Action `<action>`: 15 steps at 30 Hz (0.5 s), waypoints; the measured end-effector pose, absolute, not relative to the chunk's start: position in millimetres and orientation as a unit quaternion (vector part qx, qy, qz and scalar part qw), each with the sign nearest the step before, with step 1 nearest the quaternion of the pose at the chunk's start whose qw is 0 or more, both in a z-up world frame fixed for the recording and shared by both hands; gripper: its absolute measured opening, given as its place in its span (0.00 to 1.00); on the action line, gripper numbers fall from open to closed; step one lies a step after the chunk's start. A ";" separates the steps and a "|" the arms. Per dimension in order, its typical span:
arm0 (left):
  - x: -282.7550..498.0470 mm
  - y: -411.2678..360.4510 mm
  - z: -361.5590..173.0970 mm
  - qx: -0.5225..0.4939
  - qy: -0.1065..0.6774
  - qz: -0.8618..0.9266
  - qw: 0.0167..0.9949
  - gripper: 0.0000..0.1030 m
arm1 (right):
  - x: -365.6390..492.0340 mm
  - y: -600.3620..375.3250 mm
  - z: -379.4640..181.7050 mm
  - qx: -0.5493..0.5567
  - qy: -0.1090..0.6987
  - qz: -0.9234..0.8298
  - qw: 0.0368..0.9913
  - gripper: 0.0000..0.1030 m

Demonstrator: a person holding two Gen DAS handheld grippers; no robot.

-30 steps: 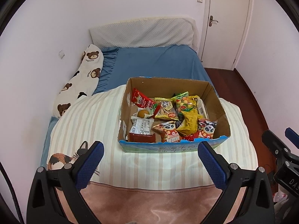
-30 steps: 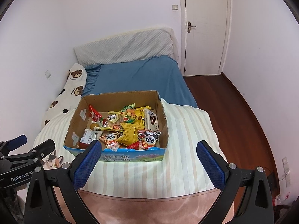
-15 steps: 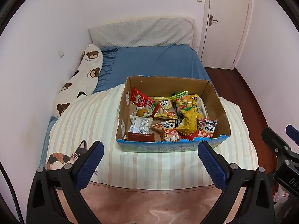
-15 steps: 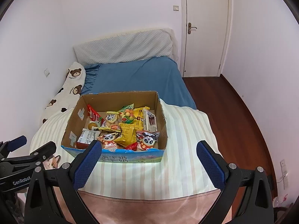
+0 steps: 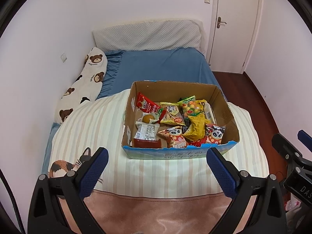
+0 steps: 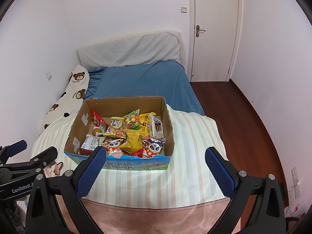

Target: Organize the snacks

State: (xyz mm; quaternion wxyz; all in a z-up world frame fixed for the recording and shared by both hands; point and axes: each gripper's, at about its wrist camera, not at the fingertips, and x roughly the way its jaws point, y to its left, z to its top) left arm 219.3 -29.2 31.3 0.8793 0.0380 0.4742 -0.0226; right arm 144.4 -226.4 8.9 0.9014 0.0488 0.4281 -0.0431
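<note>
An open cardboard box with a blue front sits on the striped quilt on the bed; it also shows in the right wrist view. Inside lie several snack packets: a red packet, a yellow packet, panda packets and a white wrapped bar. My left gripper is open and empty, hovering in front of the box. My right gripper is open and empty, also in front of the box, to the right of the left one.
A striped quilt with a cat print covers the near bed. A bear-print pillow lies along the left wall. A blue sheet and grey headboard cushion lie beyond. A wooden floor and white door are right.
Both views have drifted slightly. The box sits a little lower and nearer in the right wrist view. Both grippers stay open and empty.
</note>
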 end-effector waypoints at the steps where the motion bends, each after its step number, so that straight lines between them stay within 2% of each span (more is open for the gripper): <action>1: 219.3 -29.1 31.2 0.039 0.474 -0.022 0.879 1.00 | 144.0 -226.2 9.0 0.048 0.428 -0.043 0.901 1.00; 15: 216.0 -29.5 32.5 0.040 0.472 -0.027 0.880 1.00 | 143.9 -227.1 8.1 0.048 0.428 -0.041 0.902 1.00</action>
